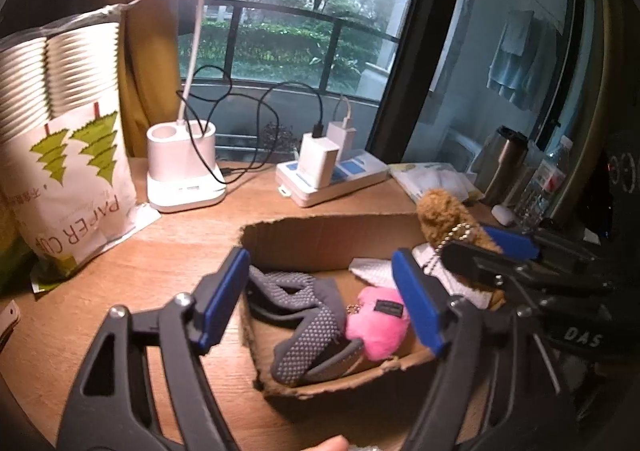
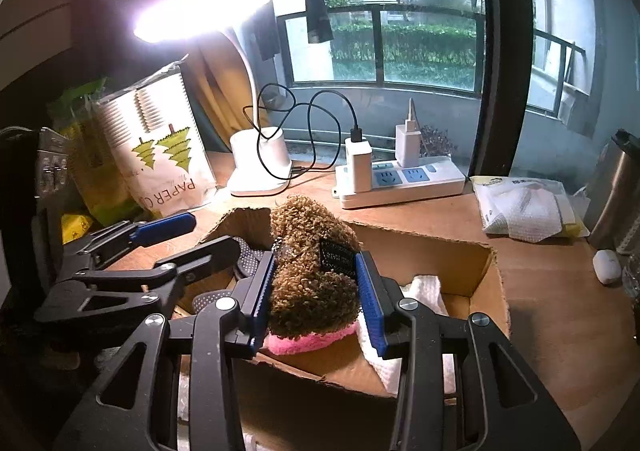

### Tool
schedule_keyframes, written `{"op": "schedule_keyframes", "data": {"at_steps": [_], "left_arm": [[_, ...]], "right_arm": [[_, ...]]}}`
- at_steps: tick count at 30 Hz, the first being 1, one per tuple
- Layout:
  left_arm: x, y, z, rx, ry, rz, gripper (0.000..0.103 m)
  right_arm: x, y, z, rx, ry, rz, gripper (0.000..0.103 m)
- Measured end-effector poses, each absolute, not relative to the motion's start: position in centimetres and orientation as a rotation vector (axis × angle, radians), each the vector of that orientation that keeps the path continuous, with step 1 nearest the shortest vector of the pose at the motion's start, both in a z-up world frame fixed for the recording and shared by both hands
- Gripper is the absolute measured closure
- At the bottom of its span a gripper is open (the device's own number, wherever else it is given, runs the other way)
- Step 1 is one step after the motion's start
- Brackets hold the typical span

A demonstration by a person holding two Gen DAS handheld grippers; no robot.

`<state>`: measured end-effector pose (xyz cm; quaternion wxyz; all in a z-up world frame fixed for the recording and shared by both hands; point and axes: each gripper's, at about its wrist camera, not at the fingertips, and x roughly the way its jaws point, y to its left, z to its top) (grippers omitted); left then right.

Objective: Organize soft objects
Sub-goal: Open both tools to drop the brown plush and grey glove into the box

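Brown plush toy (image 2: 316,275) was clamped in right gripper (image 2: 316,291) above cardboard box (image 1: 320,235) for depositing beside pink plush (image 1: 378,325) and grey fabric (image 1: 300,315); left gripper (image 1: 320,307) stood open, empty.

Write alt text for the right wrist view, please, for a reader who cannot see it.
The right gripper clamps a brown plush toy over an open cardboard box on a wooden desk. The left gripper stands open at the left, under a lit desk lamp.

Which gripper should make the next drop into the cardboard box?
Right. The right gripper is clamped on the brown plush over the cardboard box; the left gripper is open and empty.
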<state>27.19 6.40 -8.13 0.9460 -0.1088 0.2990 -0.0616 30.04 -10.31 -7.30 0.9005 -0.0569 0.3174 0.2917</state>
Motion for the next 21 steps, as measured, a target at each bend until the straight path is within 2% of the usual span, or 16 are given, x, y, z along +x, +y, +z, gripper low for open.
{"op": "schedule_keyframes", "data": {"at_steps": [10,15,21], "left_arm": [[25.1,8.1,-7.1,-0.243,0.565,-0.103,0.028],[24.1,8.9,-7.0,-0.243,0.563,-0.081,0.028],[22.5,9.1,-6.7,-0.249,0.55,-0.064,0.027]], "right_arm": [[29.7,-8.1,-7.4,-0.126,0.656,0.636,0.061],[29.4,-7.6,-7.4,-0.124,0.653,0.626,0.049],[27.9,-8.0,-6.5,-0.126,0.625,0.627,0.049]]}}
